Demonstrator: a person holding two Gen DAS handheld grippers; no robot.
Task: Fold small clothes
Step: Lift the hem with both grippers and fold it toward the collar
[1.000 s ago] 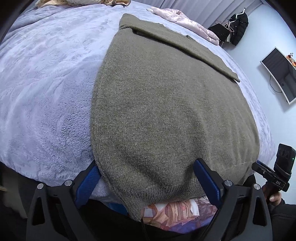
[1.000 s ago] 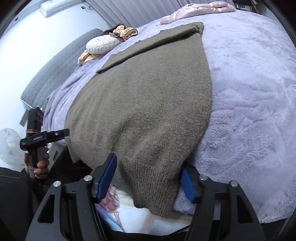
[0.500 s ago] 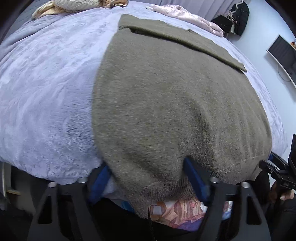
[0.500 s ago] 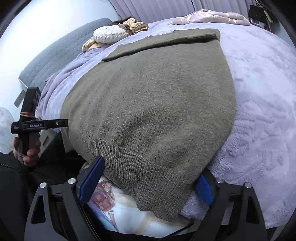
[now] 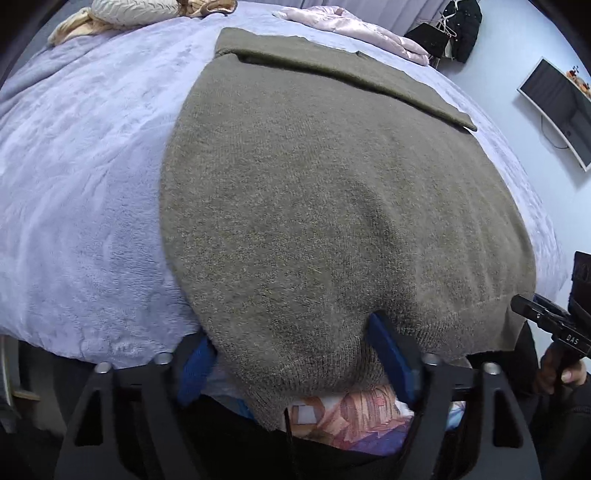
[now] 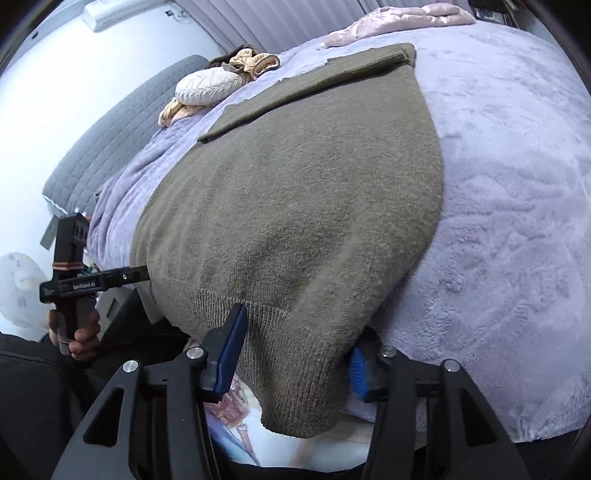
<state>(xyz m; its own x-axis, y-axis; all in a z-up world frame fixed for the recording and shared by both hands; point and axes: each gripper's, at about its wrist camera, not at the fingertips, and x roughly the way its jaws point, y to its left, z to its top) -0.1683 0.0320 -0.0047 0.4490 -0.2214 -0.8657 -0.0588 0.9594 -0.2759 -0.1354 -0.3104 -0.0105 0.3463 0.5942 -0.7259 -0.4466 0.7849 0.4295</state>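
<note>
Lavender bedspread point(image 5: 81, 177) fills my left wrist view, where my left gripper point(image 5: 295, 354) stands spread astride the olive sweater point(image 5: 325, 206)'s near hem corner, its length running away from me; my right wrist view shows my right gripper point(image 6: 299, 354) likewise spread around the opposite corner.

We are in a home bedroom, lilac-blanketed bed point(image 5: 92, 177), grey padded headboard point(image 6: 110, 147), wall-mounted TV point(image 5: 557, 107), hanging clothes point(image 5: 461, 29).
</note>
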